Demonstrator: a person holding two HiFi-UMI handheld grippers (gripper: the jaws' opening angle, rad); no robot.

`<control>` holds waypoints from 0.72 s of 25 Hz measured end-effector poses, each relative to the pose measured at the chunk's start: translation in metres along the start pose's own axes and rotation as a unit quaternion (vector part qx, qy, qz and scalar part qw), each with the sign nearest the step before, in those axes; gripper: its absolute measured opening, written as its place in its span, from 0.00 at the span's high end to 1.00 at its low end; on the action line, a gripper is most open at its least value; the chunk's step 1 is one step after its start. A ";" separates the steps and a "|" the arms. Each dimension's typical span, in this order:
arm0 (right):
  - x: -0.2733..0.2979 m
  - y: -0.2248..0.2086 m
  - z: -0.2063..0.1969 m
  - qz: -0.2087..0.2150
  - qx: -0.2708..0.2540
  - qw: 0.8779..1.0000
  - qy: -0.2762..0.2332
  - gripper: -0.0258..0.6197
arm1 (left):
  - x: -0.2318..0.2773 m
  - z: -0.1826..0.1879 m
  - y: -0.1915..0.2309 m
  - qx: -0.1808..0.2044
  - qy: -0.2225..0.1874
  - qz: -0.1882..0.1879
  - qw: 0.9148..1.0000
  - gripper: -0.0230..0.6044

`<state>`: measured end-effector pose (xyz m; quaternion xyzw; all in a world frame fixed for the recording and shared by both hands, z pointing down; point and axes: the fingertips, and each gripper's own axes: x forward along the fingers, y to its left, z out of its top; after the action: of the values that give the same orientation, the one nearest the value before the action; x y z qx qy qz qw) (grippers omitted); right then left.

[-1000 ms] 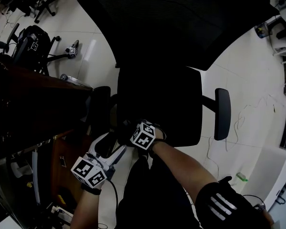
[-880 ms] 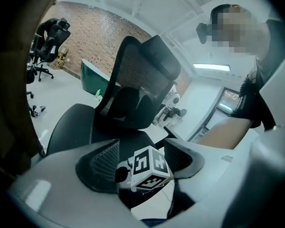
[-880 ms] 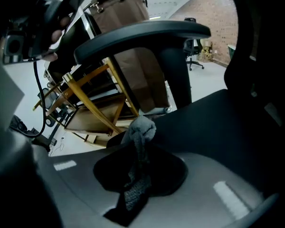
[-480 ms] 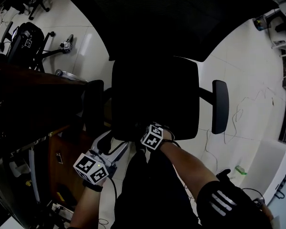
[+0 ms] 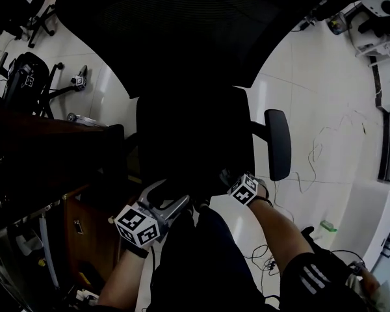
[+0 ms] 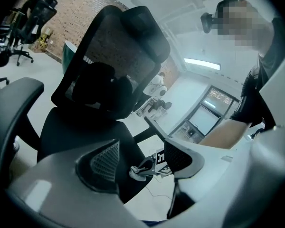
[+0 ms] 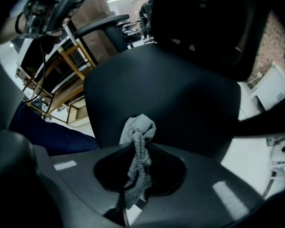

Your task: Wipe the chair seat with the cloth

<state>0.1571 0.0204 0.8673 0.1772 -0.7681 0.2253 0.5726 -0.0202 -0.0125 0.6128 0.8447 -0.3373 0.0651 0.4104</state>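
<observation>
The black chair seat (image 5: 195, 135) lies just ahead of me, under its tall mesh backrest (image 5: 182, 31). My right gripper (image 5: 229, 182) is at the seat's front right corner, shut on a grey cloth (image 7: 138, 139) that bunches above the jaws and rests against the seat (image 7: 171, 94). My left gripper (image 5: 168, 200) hovers open off the front left edge, jaws spread and holding nothing. From the left gripper (image 6: 142, 156) view the seat (image 6: 80, 127) shows, with the right gripper (image 6: 149, 164) and a bit of cloth (image 6: 136, 173) beyond.
The right armrest (image 5: 277, 142) and left armrest (image 5: 112, 149) flank the seat. A dark wooden desk (image 5: 39, 155) stands close at left, with other office chairs (image 5: 23, 77) behind it. Cables (image 5: 315, 151) trail over the white floor at right.
The right gripper has slid the cloth rightward along the seat's front edge to the right corner. The left gripper has shifted slightly right, still open.
</observation>
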 end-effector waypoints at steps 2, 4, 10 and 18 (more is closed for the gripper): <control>-0.009 -0.011 -0.015 -0.011 0.026 1.000 -0.001 0.88 | 0.007 0.003 -0.006 0.004 0.005 -0.007 1.000 0.46; -0.015 -0.018 -0.026 -0.020 0.047 0.999 0.000 0.88 | 0.011 0.006 -0.012 0.011 0.010 -0.013 1.000 0.46; -0.029 -0.024 -0.012 -0.022 0.106 0.993 -0.038 0.88 | 0.016 0.018 -0.018 0.021 0.013 -0.013 1.000 0.46; -0.157 0.014 0.111 0.108 0.214 0.930 -0.280 0.88 | -0.029 0.075 -0.045 0.046 -0.026 0.010 0.999 0.46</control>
<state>0.1056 -0.0267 0.6875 0.2670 -0.8453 0.3860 0.2552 -0.0268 -0.0332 0.5238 0.8606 -0.3531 0.0631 0.3615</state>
